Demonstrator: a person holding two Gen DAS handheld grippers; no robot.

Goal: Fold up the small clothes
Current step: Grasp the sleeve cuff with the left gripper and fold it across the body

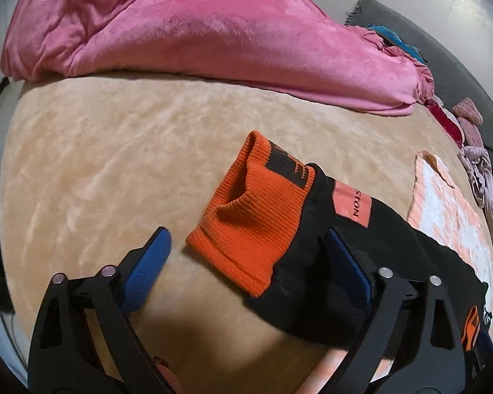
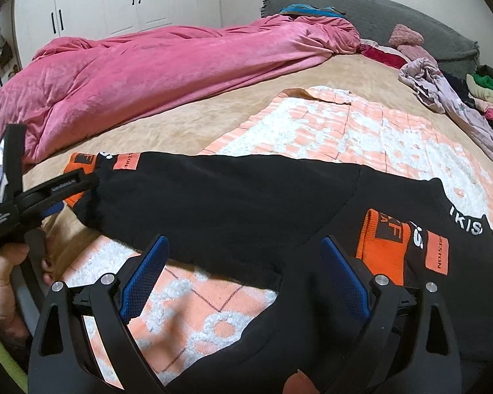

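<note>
Black trousers (image 2: 230, 197) with orange ribbed cuffs lie spread across a peach-and-white checked cloth (image 2: 345, 131) on the bed. My left gripper (image 1: 246, 234) is open. One orange cuff (image 1: 256, 216) lies between its blue pads (image 1: 148, 262), which do not press on it, and its right finger rests against the black leg. The right wrist view shows the left gripper (image 2: 82, 182) at that cuff, held by a hand (image 2: 3, 275). My right gripper (image 2: 244, 241) is open over the black fabric, with the other orange cuff (image 2: 383, 246) just right of it.
A beige fleece cover (image 1: 98, 164) spans the bed. A bunched pink duvet (image 1: 197, 32) lies along the far side. A pile of loose clothes (image 2: 460, 98) sits at the right by a grey headboard cushion (image 2: 378, 16). White wardrobe doors (image 2: 115, 0) stand behind.
</note>
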